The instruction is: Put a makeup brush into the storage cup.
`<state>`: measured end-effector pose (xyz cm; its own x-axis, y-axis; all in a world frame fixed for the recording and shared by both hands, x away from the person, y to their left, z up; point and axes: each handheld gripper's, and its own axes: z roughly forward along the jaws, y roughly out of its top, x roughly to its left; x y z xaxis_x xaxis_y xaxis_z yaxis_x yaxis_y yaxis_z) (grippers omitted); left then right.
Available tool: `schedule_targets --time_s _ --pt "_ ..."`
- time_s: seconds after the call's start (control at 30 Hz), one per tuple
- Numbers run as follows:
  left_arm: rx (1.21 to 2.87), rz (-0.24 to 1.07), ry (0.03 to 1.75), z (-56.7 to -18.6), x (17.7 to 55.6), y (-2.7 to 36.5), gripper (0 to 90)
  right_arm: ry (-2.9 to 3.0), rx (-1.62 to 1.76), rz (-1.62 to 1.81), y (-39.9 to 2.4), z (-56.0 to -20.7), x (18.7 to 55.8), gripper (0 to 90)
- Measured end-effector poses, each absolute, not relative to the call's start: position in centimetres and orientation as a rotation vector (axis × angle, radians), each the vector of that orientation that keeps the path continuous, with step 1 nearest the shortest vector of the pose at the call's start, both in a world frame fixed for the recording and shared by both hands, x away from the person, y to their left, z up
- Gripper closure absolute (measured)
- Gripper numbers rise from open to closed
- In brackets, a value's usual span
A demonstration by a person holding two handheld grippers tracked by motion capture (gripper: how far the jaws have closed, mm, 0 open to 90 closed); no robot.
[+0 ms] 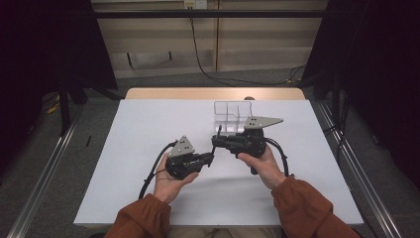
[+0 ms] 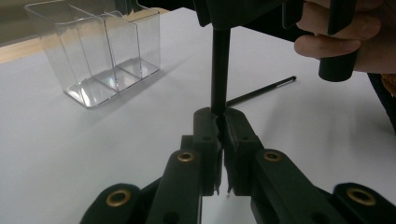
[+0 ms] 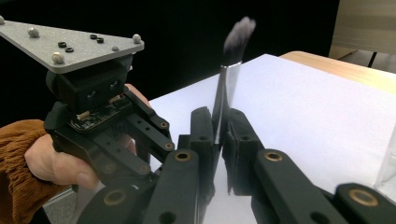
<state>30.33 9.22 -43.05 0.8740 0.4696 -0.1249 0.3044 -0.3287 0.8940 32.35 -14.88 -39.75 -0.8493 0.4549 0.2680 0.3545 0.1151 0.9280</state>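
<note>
Brush (image 3: 232,60): upright, held above the white table (image 1: 148,148) by both grippers.
Left gripper (image 2: 220,116): clamped on the black handle.
Right gripper (image 3: 220,123): clamped on the silver collar below the bristles.
Clear organizer (image 2: 100,51): near, three compartments.
Second brush (image 2: 261,92): lying on table.
Writing: none readable.

Black brush handle (image 2: 219,70) with silver ferrule, grey bristles — clear organizer (image 2: 100,51), white table (image 1: 148,148), rust-orange sleeves (image 1: 302,206).
</note>
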Motion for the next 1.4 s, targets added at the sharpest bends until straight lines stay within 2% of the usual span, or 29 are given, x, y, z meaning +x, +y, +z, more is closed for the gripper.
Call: schedule_targets --time_s 0.33,0.53,0.93,1.07,1.13,1.27,1.4 --pt "1.906 0.164 0.567 -43.4 30.3 9.3 83.6 2.293 0.818 1.863 -14.7 -39.6 32.2 84.0" --pt "1.899 0.145 0.576 -43.3 30.2 9.4 77.2 2.291 0.801 1.872 -14.7 -39.4 32.0 84.0" --pt "1.864 0.179 0.624 -43.0 30.5 10.2 44.6 2.29 0.8 1.871 -14.8 -39.3 32.0 83.9" --pt "1.861 0.18 0.663 -42.8 30.5 10.3 28.9 2.283 0.801 1.867 -15.0 -39.3 32.0 83.9" --pt "1.858 0.203 0.67 -42.6 30.4 10.4 26.2 2.283 0.8 1.863 -15.1 -39.2 32.0 84.0" --pt "1.865 0.228 0.702 -42.6 30.5 10.9 13.7 2.28 0.803 1.86 -15.3 -39.2 32.0 83.9" --pt "1.873 0.234 0.741 -42.4 30.5 11.2 5.1 2.277 0.808 1.862 -15.4 -39.2 32.0 83.9"
